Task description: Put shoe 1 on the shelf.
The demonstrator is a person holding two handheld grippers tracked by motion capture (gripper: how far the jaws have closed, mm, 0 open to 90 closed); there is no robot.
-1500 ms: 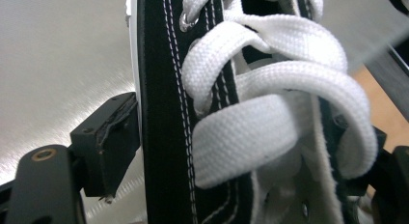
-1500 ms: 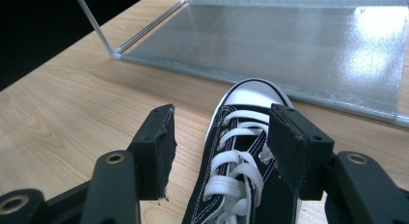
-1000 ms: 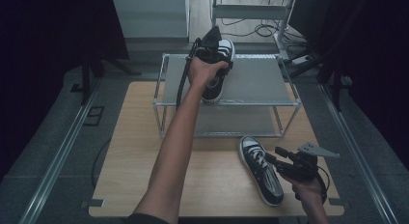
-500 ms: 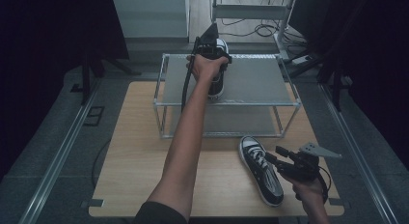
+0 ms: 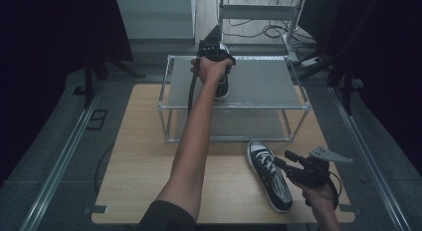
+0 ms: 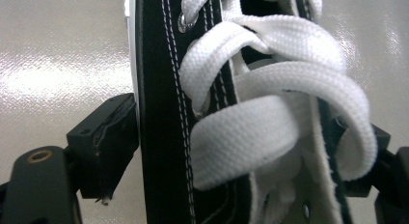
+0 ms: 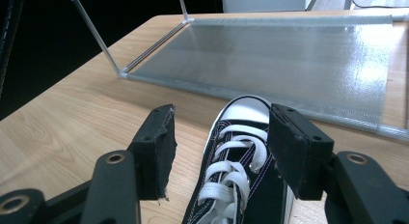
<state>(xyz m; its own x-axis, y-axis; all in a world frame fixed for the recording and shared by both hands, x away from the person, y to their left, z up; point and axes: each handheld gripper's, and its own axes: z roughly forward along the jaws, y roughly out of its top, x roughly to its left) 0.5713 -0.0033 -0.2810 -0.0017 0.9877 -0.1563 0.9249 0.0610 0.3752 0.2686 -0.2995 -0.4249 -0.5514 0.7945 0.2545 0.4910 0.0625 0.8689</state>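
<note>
The left gripper point(image 5: 215, 53) has carried its black sneaker point(image 5: 222, 86) farther back along the top shelf of the metal rack point(image 5: 259, 86), jaws pinching the laced upper. Placement looks nearly done. In front of the rack, the right gripper point(image 5: 291, 166) hovers spread over the second sneaker point(image 5: 270, 177).
</note>
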